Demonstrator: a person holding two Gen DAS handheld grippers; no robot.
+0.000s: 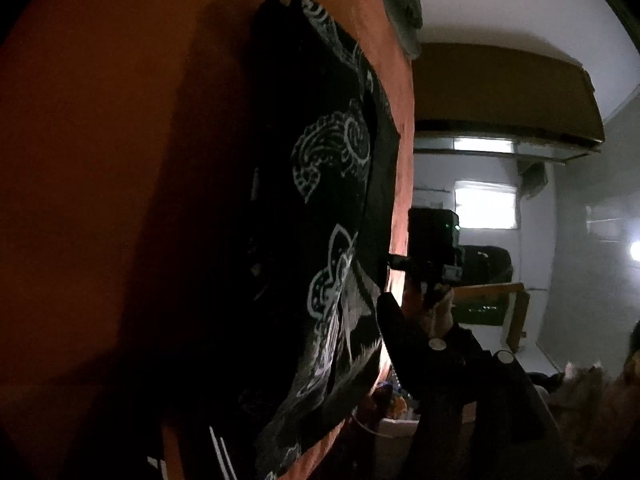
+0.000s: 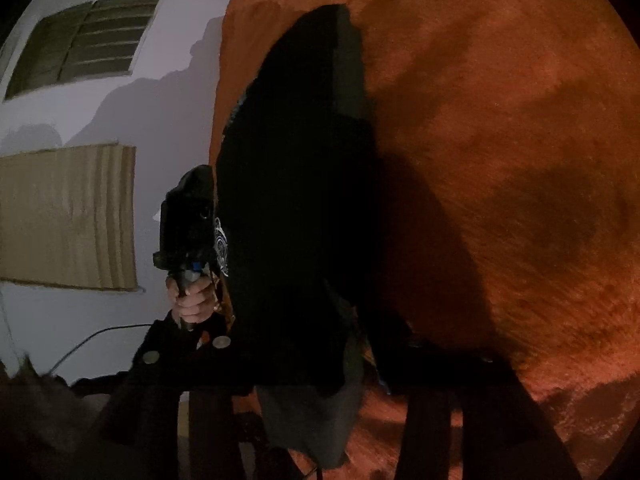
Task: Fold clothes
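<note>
While the black patterned garment (image 1: 320, 200) hangs between both grippers on the orange blanket (image 1: 100, 160), their hold is unreadable; a loose pinch could drop an edge.

An orange blanket (image 1: 100, 160) fills much of both views, its nap rough and patchy in the right wrist view. Beyond it stands a pale wall (image 2: 180, 40) with a louvred window (image 2: 84, 40) and a tan mat (image 2: 68, 216) hung below. A bright window (image 1: 485, 205) and a wooden chair (image 1: 516, 312) show in the left wrist view.
</note>
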